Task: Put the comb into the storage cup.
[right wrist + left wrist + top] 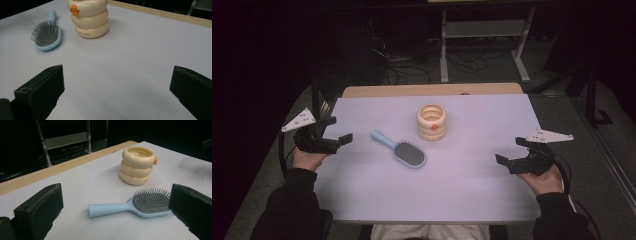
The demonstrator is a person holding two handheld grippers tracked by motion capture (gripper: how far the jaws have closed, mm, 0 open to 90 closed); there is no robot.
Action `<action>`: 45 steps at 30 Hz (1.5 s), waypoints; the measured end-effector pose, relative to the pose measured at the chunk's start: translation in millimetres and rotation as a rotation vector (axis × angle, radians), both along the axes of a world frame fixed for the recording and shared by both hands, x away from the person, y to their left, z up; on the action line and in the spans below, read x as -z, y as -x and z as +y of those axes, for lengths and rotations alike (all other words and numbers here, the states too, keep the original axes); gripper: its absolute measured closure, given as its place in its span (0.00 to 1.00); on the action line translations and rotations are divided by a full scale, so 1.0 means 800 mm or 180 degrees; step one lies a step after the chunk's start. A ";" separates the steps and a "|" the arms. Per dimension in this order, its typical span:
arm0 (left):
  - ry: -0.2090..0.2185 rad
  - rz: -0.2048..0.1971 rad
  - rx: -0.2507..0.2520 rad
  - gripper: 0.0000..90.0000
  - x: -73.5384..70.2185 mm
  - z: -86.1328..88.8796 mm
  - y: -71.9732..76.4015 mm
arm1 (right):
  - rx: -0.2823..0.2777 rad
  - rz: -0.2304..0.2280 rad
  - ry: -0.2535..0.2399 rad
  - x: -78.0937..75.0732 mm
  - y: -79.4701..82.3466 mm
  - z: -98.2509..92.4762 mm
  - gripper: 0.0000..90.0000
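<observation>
A light blue hairbrush (401, 149) lies bristles up near the middle of the white table top (472, 185), its handle pointing to the far left. Behind it stands a cream ringed holder (431, 121) with an orange duck beak on its side. My left gripper (338, 131) hovers open at the table's left edge, the hairbrush (140, 205) and the holder (137, 165) ahead of its jaws. At the right edge my right gripper (510, 151) is open too, facing the holder (89, 18) and the hairbrush (47, 35). Neither holds anything.
A wooden strip (432, 90) runs along the table's far edge. Beyond it, on the dark floor, are a white metal frame (484, 45) and tangled cables (412, 62). The person's dark sleeves (294, 205) come in at both lower corners.
</observation>
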State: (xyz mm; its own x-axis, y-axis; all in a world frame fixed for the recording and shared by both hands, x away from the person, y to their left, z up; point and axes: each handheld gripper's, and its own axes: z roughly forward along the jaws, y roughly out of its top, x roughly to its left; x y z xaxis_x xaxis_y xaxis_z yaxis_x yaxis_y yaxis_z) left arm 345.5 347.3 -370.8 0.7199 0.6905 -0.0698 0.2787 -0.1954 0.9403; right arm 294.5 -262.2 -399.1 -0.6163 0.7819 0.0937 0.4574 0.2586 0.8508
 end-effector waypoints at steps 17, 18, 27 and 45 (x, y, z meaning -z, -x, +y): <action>-0.0263 0.0072 0.0132 0.00 -0.016 -0.027 -0.037 | -0.0005 0.0029 0.0022 0.001 0.000 -0.004 0.00; -0.0290 0.0061 0.0153 0.00 -0.019 -0.032 -0.040 | 0.0004 0.0023 0.0015 0.000 0.001 -0.005 0.00; -0.0336 0.0151 0.0080 0.00 -0.019 -0.033 -0.054 | 0.0021 0.0025 0.0002 -0.002 0.002 -0.010 0.00; -0.0419 0.0341 0.0023 0.00 -0.017 -0.046 -0.100 | 0.0014 0.0045 0.0026 0.000 -0.001 -0.012 0.00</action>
State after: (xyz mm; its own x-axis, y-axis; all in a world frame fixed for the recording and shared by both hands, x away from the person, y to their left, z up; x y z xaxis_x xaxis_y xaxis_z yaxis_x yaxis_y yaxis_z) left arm 425.2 310.2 -356.9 0.7182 0.6936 -0.0556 0.3740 -0.3173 0.8715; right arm 295.5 -272.2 -399.2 -0.6114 0.7854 0.0961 0.4706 0.2634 0.8421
